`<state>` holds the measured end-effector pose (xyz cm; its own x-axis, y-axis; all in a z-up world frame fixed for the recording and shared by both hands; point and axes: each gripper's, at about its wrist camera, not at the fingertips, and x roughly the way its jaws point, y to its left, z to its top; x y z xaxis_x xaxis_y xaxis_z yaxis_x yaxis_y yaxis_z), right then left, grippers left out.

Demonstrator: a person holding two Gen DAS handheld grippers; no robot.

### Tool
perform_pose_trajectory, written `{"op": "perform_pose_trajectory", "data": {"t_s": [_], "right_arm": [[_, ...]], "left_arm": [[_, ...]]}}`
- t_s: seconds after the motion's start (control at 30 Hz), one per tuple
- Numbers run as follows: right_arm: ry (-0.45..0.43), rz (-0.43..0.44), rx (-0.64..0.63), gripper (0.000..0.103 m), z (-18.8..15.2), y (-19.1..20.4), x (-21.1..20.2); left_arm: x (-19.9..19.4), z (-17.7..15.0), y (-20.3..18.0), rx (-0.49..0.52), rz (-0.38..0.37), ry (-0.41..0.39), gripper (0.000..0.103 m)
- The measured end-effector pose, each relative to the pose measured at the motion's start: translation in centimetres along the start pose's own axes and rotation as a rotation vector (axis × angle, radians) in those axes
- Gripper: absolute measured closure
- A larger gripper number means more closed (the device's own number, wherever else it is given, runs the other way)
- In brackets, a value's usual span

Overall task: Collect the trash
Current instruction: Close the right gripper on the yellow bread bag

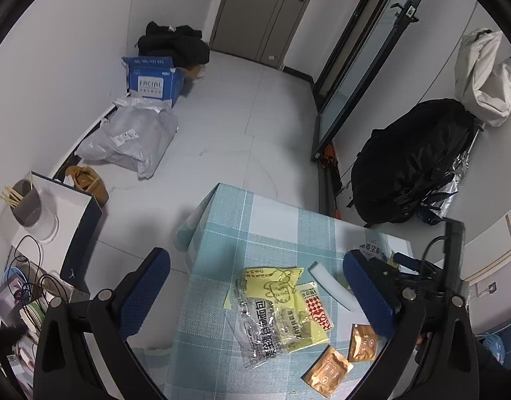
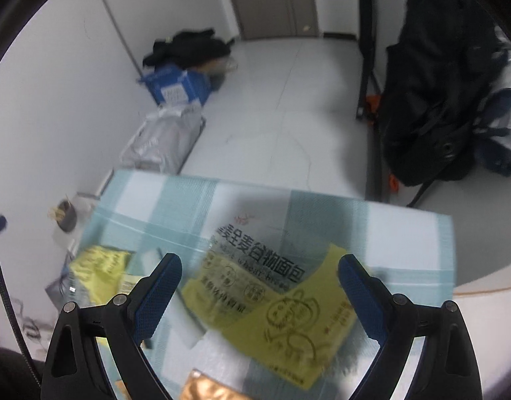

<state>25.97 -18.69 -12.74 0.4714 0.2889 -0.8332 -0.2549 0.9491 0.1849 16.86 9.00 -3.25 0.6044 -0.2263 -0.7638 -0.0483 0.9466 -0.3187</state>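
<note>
A table with a blue checked cloth (image 1: 222,233) holds a heap of trash. In the left wrist view a clear and yellow bread wrapper (image 1: 275,310) lies in the middle, with a red-white sachet (image 1: 317,306), two brown sachets (image 1: 327,368) and a white foam piece (image 1: 332,286) beside it. My left gripper (image 1: 258,291) hovers open above the heap, touching nothing. In the blurred right wrist view my right gripper (image 2: 258,295) is open over a second clear and yellow wrapper (image 2: 272,290), which lies between its fingers without being gripped. Another yellow wrapper (image 2: 99,273) lies to the left.
On the floor stand a blue box (image 1: 154,78), a grey mailer bag (image 1: 132,136) and a black backpack (image 1: 412,160). A cup with chopsticks (image 1: 29,206) and cables sit on a low surface at the left. Black hardware with a cable (image 1: 452,243) rises at the table's right.
</note>
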Motion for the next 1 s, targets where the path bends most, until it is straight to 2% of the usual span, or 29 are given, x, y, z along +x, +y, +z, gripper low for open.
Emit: {"op": "perform_pose_trajectory", "data": {"t_s": [0.17,0.23,0.3,0.37,0.5,0.67,0.73,1.0], "right_arm": [[0.053,-0.007,-0.055,0.010,-0.5,0.6,2.1],[0.069,-0.004,-0.070,0.020,-0.8,0.9,2.3],[0.070,-0.001,-0.086,0.024,-1.0,1.3,2.2],[0.070,0.002,-0.103,0.033,-1.0,1.5,2.0],[0.071,0.020,-0.127,0.062,-1.3,1.9,1.6],[0.069,0.028,-0.138,0.077,-1.6,1.8,1.4],[0.068,0.023,-0.137,0.089,-1.6,2.0,1.5],[0.057,0.034,-0.132,0.099,-1.4,2.0,1.2]], "left_arm": [[0.8,0.2,0.7,-0.023,0.003,0.033,0.001],[1.0,0.2,0.8,-0.027,0.009,0.041,0.001],[1.3,0.2,0.9,-0.033,0.013,0.050,0.001],[1.5,0.2,1.0,-0.045,0.012,0.059,0.001],[1.5,0.3,1.0,-0.043,0.022,0.061,0.001],[1.5,0.2,1.1,-0.045,0.028,0.063,0.001],[1.7,0.1,1.2,-0.047,0.031,0.067,0.001],[3.0,0.0,1.7,-0.057,0.033,0.111,0.001]]}}
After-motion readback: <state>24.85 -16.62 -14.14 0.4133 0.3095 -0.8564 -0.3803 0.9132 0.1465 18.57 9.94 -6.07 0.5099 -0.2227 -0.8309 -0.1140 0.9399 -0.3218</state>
